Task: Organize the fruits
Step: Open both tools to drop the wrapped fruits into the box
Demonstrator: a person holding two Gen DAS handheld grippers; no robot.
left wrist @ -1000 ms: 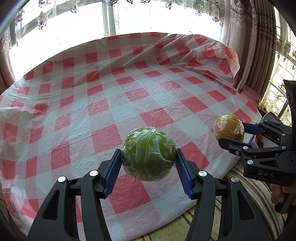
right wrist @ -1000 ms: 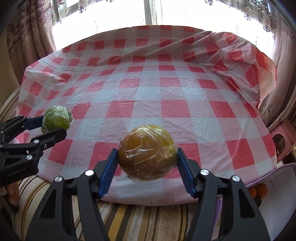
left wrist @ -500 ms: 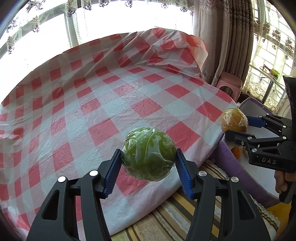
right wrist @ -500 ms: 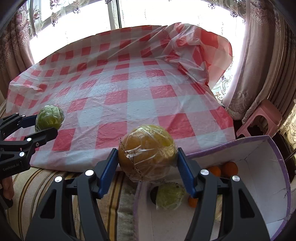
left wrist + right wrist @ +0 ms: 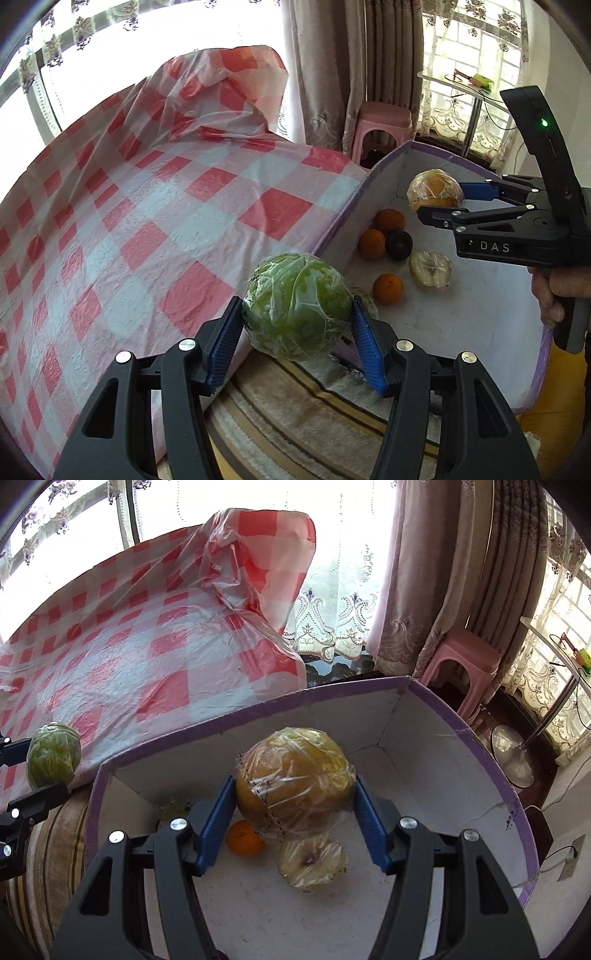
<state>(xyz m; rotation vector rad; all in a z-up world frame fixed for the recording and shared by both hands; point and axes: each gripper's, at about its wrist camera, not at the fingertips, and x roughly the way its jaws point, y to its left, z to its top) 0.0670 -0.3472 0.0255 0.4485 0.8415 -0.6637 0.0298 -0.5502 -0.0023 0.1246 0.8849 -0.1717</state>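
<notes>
Fruits partly sorted: three oranges, a dark fruit and a wrapped pale fruit lie inside the purple-rimmed box. Right gripper pinches a wrapped yellow fruit above the box floor. Left gripper pinches a wrapped green fruit near the box's edge, beside the checkered tablecloth. Both fruits remain to release.

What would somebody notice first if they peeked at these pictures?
Probably the two big plastic-wrapped fruits: a green fruit gripped in the left tongs beside the box's edge, and a yellow fruit in the right tongs above the purple-rimmed box. Next, the red-checked tablecloth behind.
</notes>
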